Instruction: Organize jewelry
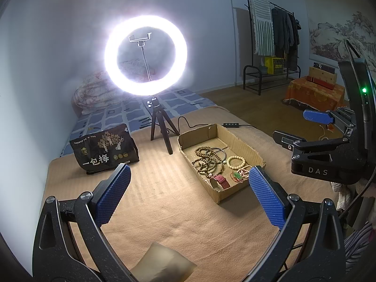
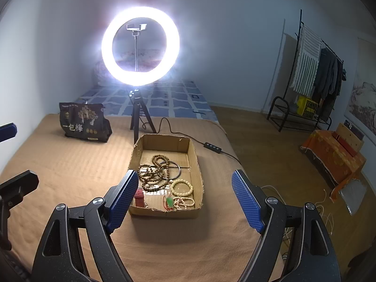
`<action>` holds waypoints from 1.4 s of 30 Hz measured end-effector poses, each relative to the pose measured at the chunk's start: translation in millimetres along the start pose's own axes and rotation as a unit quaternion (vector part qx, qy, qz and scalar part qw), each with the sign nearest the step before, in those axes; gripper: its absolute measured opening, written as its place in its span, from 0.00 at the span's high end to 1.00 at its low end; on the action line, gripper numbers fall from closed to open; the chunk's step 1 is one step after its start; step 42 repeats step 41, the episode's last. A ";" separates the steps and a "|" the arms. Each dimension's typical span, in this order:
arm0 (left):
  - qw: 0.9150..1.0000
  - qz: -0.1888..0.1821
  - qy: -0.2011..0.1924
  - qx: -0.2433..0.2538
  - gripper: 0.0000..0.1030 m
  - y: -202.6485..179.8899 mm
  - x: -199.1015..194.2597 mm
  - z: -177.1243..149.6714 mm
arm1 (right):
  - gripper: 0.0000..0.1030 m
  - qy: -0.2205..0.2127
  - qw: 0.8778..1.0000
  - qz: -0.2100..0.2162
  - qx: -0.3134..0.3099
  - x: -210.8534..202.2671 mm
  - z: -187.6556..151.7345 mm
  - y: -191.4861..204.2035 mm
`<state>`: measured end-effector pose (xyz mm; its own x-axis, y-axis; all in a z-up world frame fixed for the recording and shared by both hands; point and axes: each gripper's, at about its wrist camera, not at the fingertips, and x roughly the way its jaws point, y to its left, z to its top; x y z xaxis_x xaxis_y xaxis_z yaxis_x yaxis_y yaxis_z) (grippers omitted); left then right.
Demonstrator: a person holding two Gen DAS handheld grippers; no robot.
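A shallow cardboard box (image 1: 237,141) (image 2: 198,178) sits on the tan bedspread and holds jewelry: brown bead strands (image 1: 206,157) (image 2: 152,176), a dark bangle (image 2: 178,169), a cream bead bracelet (image 1: 236,162) (image 2: 182,188), a pink bead bracelet (image 2: 185,202), a green pendant on red cord (image 1: 237,177) (image 2: 168,202) and a red watch (image 1: 221,181) (image 2: 139,198). My left gripper (image 1: 190,190) is open and empty, just short of the box's near corner. My right gripper (image 2: 185,197) is open and empty above the box's near end; it also shows in the left wrist view (image 1: 303,127).
A lit ring light (image 1: 145,54) (image 2: 140,45) on a tripod stands behind the box, its cable and switch (image 2: 212,146) trailing right. A black snack bag (image 1: 104,149) (image 2: 82,122) stands at the left. A small tan cushion (image 1: 162,263) lies near me. The bed's edge drops to wooden floor at the right.
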<state>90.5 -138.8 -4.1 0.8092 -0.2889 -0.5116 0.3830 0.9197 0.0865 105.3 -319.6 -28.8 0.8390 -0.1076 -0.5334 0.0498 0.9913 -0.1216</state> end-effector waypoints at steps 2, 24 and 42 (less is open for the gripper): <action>1.000 0.000 0.000 0.000 0.01 0.1 0.0 0.2 | 0.21 0.001 1.000 0.000 0.000 -0.3 -0.4 0.5; 1.000 -0.004 0.023 -0.009 0.01 0.7 9.7 -6.2 | 0.20 0.009 1.000 0.003 -0.011 0.7 -0.4 4.4; 1.000 0.011 0.013 0.000 0.01 1.9 9.1 -5.9 | 0.20 0.013 1.000 0.003 -0.021 2.2 0.9 6.6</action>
